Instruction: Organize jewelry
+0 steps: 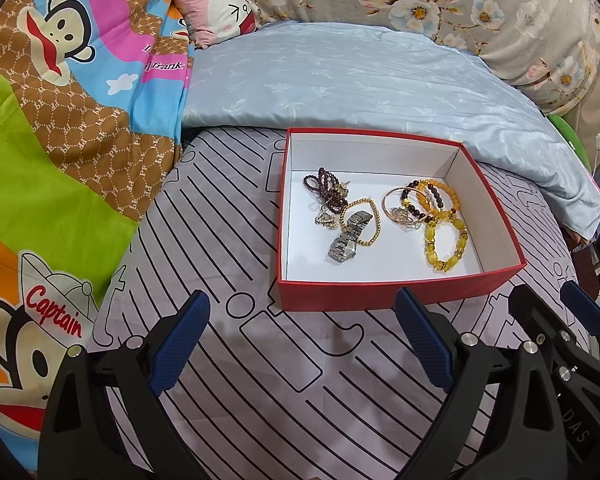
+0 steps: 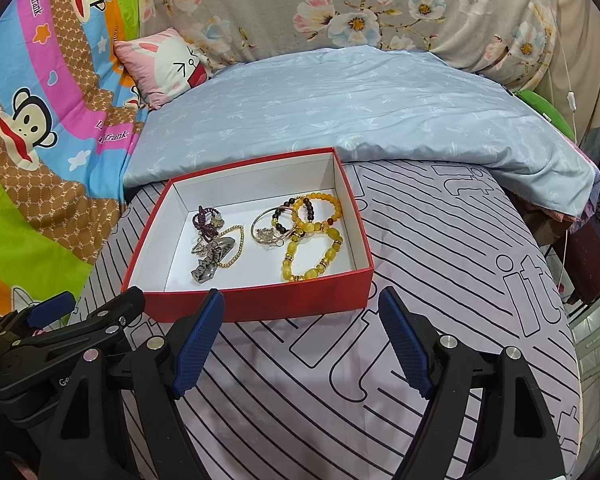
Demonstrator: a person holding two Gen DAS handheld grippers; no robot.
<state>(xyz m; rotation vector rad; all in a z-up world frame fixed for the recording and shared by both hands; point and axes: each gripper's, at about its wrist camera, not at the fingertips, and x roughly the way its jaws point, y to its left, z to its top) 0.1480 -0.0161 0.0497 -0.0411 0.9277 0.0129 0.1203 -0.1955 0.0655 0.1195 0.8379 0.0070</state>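
A red box [image 1: 380, 294] with a white inside sits on the bed and holds the jewelry. Inside lie a silver watch [image 1: 348, 238], a gold bead bracelet [image 1: 374, 216], dark purple beads [image 1: 326, 188], yellow bead bracelets [image 1: 446, 240] and a bangle [image 1: 396, 204]. The box [image 2: 260, 302] also shows in the right wrist view, with the watch [image 2: 212, 260] and yellow bracelets [image 2: 312, 252]. My left gripper [image 1: 304, 340] is open and empty just short of the box's near wall. My right gripper [image 2: 300, 340] is open and empty, beside the left one.
The box rests on a lilac sheet with black lines [image 1: 260, 380]. A light blue quilt [image 1: 340, 80] lies behind it, a cartoon monkey blanket [image 1: 60, 120] on the left, a pink pillow [image 1: 216, 4] and floral bedding [image 2: 340, 8] at the back. The bed's right edge [image 2: 572, 320] drops off.
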